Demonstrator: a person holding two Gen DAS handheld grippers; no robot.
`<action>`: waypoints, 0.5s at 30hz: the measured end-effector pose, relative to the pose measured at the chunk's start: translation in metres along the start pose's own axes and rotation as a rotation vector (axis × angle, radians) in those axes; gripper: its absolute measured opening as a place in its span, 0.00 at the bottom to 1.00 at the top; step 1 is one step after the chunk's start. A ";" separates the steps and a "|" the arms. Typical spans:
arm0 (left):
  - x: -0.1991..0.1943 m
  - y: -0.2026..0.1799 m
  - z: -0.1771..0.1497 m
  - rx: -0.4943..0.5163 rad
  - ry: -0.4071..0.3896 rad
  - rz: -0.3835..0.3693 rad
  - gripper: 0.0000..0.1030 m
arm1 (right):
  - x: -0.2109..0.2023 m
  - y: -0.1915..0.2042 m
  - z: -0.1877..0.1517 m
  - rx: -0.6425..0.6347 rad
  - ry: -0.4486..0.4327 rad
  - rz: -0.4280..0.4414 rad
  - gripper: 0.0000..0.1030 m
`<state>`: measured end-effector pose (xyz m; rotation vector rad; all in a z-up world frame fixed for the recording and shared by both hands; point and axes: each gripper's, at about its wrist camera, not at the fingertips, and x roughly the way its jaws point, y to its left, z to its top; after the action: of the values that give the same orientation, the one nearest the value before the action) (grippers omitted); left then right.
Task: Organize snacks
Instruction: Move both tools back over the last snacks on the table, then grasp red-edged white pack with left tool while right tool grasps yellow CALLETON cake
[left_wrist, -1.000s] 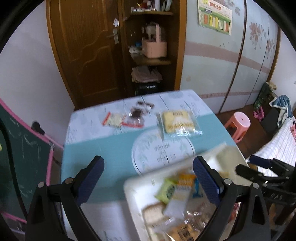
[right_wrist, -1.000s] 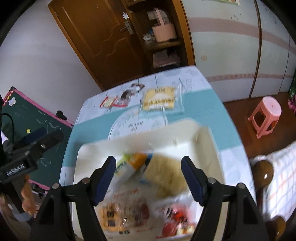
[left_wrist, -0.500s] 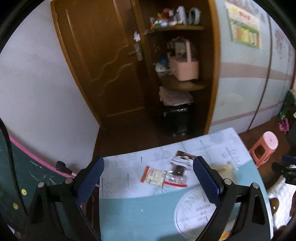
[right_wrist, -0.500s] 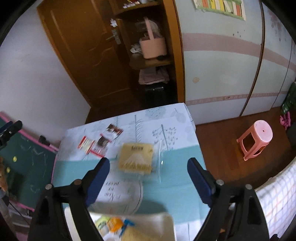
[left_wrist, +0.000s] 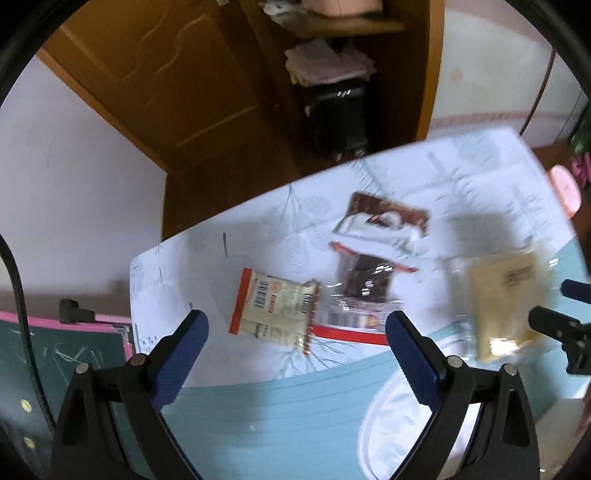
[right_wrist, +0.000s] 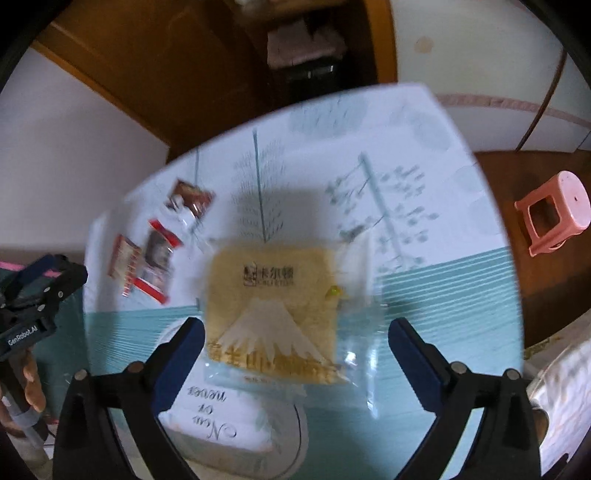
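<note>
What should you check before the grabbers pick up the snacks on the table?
1. Right gripper has room for the yellow bread packet: ok, its jaws are opening and the packet lies between them, not pinched.
2. Left gripper is open and empty: ok.
3. Left gripper lined up with the small beige snack packet: ok, it lies just ahead of the fingertips.
4. Beige packet free of its neighbours: not ok, it overlaps the red-edged clear packet.
5. Bread packet lies flat on the table: ok.
6. Picture sharp enough to judge height above the table: cannot tell, both views are blurred.
</note>
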<state>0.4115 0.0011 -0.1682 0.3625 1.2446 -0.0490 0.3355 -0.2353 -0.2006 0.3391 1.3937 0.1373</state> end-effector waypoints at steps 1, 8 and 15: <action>0.009 0.003 0.000 -0.004 0.014 0.003 0.94 | 0.008 0.004 0.000 -0.009 0.016 -0.009 0.99; 0.059 0.050 0.001 -0.159 0.098 -0.043 0.93 | 0.034 0.048 -0.002 -0.141 0.034 -0.209 1.00; 0.090 0.065 -0.009 -0.193 0.135 -0.089 0.93 | 0.035 0.042 0.002 -0.120 0.070 -0.161 1.00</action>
<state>0.4478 0.0793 -0.2386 0.1452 1.3862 0.0199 0.3480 -0.1858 -0.2203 0.1225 1.4695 0.1001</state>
